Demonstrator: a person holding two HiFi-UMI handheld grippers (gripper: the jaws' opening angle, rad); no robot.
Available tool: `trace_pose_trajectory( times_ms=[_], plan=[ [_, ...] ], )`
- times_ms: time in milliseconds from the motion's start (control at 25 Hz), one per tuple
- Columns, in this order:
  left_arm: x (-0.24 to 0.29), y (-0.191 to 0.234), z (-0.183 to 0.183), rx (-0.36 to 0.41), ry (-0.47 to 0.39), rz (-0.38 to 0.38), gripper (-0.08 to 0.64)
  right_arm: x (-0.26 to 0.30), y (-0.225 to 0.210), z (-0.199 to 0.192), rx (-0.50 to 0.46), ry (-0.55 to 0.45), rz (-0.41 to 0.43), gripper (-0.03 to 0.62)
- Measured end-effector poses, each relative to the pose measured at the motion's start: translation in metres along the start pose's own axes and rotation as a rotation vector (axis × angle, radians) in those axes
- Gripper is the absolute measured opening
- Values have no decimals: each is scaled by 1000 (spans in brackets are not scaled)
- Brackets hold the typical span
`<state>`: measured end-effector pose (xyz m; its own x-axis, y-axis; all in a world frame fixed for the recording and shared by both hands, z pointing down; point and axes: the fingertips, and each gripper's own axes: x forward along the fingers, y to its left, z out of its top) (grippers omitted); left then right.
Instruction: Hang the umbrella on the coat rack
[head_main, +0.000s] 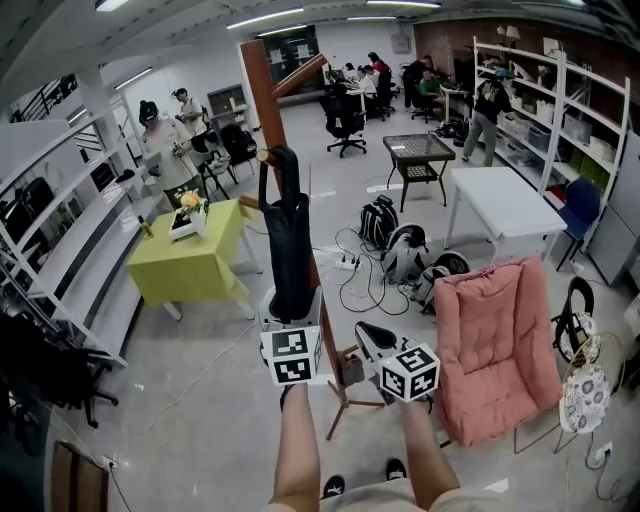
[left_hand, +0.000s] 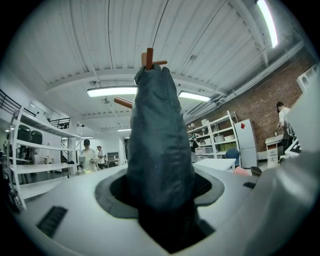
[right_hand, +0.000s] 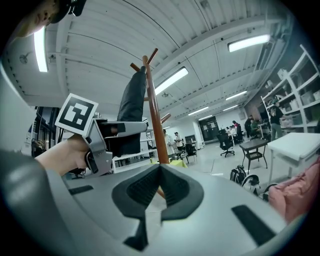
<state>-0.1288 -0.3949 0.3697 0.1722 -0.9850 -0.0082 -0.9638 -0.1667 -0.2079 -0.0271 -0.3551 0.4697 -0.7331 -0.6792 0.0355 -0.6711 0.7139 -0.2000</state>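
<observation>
Looks nearly done, with the umbrella hooked on a coat rack peg. Clamped in the left gripper jaws, with the right gripper jaws together, empty. Just needs releasing

We see the umbrella folded shut in a dark, slightly wrinkled fabric sleeve. It stands nearly upright, close against the coat rack. Its lower end is clamped between the fingers of the left gripper. Its black handle end reaches up to one of the rack's short pegs, though we cannot tell whether it is hooked over that peg. The coat rack is a tall reddish-brown wooden pole with short pegs angled upward near the top and further down. It stands on the grey floor on splayed legs.
</observation>
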Motion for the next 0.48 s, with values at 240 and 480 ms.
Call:
trace_pose_trajectory(
  times_ms=[240, 480],
  plan=[
    [6, -7, -4, -16, 5, -11, 273, -1, -4, -4, 11, 12, -6, 5],
    [10, -9, -5, -25, -7, -22, 275, -1, -5, -8, 17, 16, -11, 5]
  ],
)
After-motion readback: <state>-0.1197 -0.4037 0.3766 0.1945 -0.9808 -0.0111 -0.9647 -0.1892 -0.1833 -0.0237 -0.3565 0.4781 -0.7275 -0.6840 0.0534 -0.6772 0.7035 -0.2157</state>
